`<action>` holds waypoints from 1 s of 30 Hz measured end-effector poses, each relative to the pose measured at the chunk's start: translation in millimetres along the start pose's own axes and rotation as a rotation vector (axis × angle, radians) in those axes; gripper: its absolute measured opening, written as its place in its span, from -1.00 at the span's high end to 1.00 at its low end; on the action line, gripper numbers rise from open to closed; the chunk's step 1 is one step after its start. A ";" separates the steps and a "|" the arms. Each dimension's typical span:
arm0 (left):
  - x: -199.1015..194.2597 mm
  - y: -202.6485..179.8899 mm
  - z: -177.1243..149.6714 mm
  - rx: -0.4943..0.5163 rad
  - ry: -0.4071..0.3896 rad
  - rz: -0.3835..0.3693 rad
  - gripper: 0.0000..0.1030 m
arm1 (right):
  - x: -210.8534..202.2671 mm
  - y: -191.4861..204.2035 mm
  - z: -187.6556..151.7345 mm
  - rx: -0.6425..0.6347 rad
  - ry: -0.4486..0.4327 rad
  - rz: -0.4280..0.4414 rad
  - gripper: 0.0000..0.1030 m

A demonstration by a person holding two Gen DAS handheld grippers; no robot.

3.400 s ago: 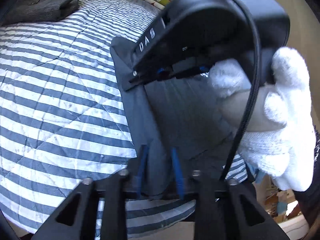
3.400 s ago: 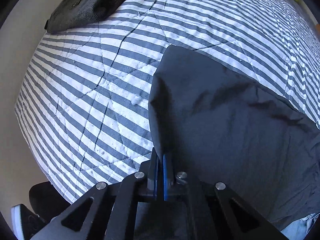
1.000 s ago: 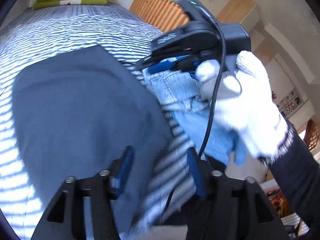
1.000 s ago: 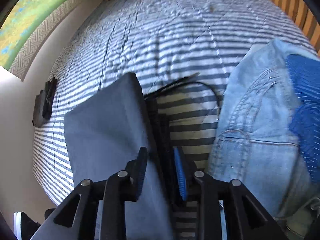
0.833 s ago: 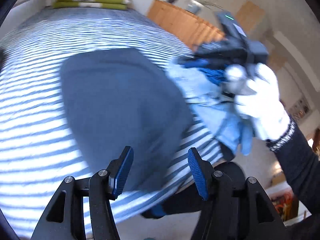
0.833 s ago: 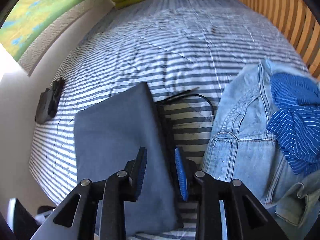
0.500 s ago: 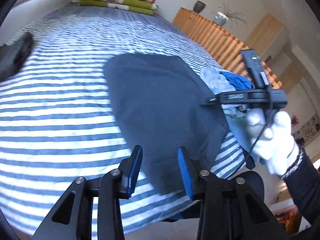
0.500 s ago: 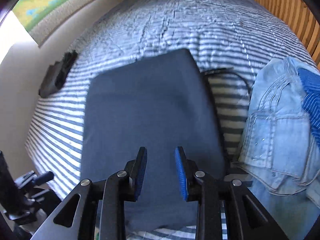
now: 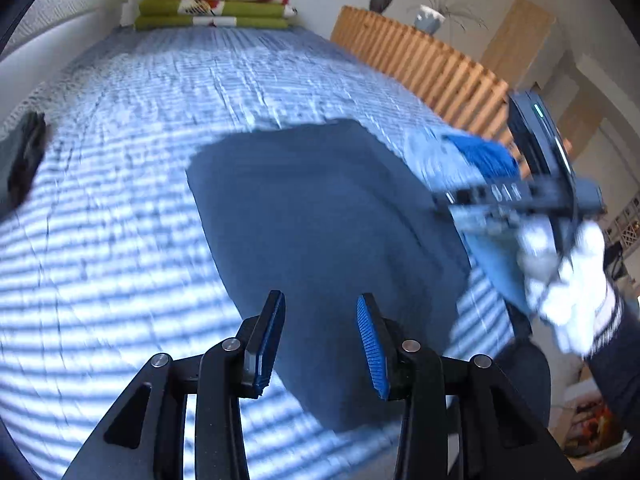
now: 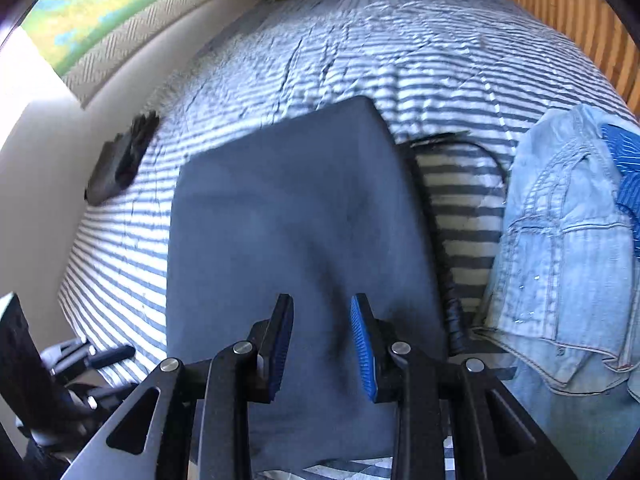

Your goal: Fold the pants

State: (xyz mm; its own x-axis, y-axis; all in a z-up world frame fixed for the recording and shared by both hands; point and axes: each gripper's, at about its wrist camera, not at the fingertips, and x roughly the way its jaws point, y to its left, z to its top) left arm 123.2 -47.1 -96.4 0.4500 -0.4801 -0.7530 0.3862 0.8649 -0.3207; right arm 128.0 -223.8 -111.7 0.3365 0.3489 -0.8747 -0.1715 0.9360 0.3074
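Left wrist view, left to right: small dark folded garment (image 9: 24, 160) at the left edge of the blue-and-white striped quilted bedspread (image 9: 120, 240); the folded dark slate-blue pants (image 9: 320, 220) lie flat as a rough rectangle near the bed's near edge. The left gripper (image 9: 320, 340) hangs over the pants' near end, blue-padded jaws spread, nothing between them, not touching cloth as far as I can tell. At the right edge the right gripper (image 9: 520, 196), held in a white-gloved hand (image 9: 568, 276), is blurred.

Right wrist view: the same pants (image 10: 296, 220) fill the middle; the right gripper (image 10: 322, 344) sits above their near end, jaws apart and empty. A black cable (image 10: 432, 216) runs along the pants' right edge. Further right, a pale blue denim garment (image 10: 560, 248) with a bright blue striped cloth (image 10: 624, 160) on it lies at the bed's right edge.

Judgement: pants look folded, or nearly so. Risks from here:
- A jaw dragged across the top layer could pull it off the lower ones and open the fold; the fabric looks thin and slippery.
- A pinch near the right edge could catch the cable along with the cloth.
- A grip on only the top layer would lift it alone.
- Pants' near end lies close to the bed's near edge; a pull that way could slide them off.
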 end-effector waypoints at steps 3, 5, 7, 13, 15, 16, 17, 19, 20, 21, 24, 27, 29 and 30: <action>30.2 17.2 41.6 -0.036 -0.013 -0.022 0.21 | 5.1 -11.5 5.5 0.042 0.005 0.037 0.47; 53.1 21.4 59.8 -0.012 -0.008 0.008 0.21 | 12.8 -15.8 8.3 0.053 0.010 0.037 0.47; 76.8 29.4 73.8 -0.004 0.000 0.033 0.21 | 23.5 -14.7 9.6 0.044 0.019 0.026 0.47; 126.6 74.9 101.9 -0.109 0.037 0.075 0.22 | 43.3 -13.6 13.8 -0.033 0.068 -0.036 0.54; 114.1 77.8 105.1 -0.109 0.016 0.087 0.21 | 35.6 -11.2 12.9 -0.068 0.059 -0.054 0.54; 105.7 75.6 105.6 -0.093 -0.005 0.118 0.17 | 26.9 -9.4 12.8 -0.094 0.026 -0.073 0.53; 95.3 76.0 105.5 -0.091 -0.021 0.131 0.02 | 19.4 -8.9 12.8 -0.112 -0.006 -0.077 0.48; 76.1 79.0 103.5 -0.117 -0.022 0.125 -0.19 | 3.0 -13.3 14.0 -0.138 -0.083 -0.073 0.30; 67.7 81.1 97.6 -0.131 -0.013 0.118 -0.20 | -2.6 -18.0 15.9 -0.149 -0.103 -0.084 0.16; 61.3 82.4 90.8 -0.148 0.002 0.105 -0.20 | -4.2 -21.2 19.1 -0.153 -0.110 -0.099 -0.01; 49.7 79.1 65.2 -0.195 0.064 0.063 -0.24 | -4.3 -32.3 25.5 -0.161 -0.096 -0.145 -0.01; 54.1 80.2 42.7 -0.273 0.116 0.009 -0.35 | 7.2 -48.9 37.8 -0.124 -0.016 -0.060 -0.01; 65.8 81.1 34.6 -0.313 0.144 -0.010 -0.35 | 19.7 -57.8 45.0 -0.092 0.041 0.016 -0.02; 72.1 82.0 32.9 -0.329 0.152 -0.004 -0.35 | 24.7 -59.6 48.7 -0.081 0.061 0.028 -0.02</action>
State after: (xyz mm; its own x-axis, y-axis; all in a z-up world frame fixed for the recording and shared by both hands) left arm 213.8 -15.6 -158.0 0.3144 -0.4773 -0.8206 0.0967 0.8760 -0.4725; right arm 191.6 -268.7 -133.4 0.2739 0.3694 -0.8880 -0.2551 0.9181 0.3032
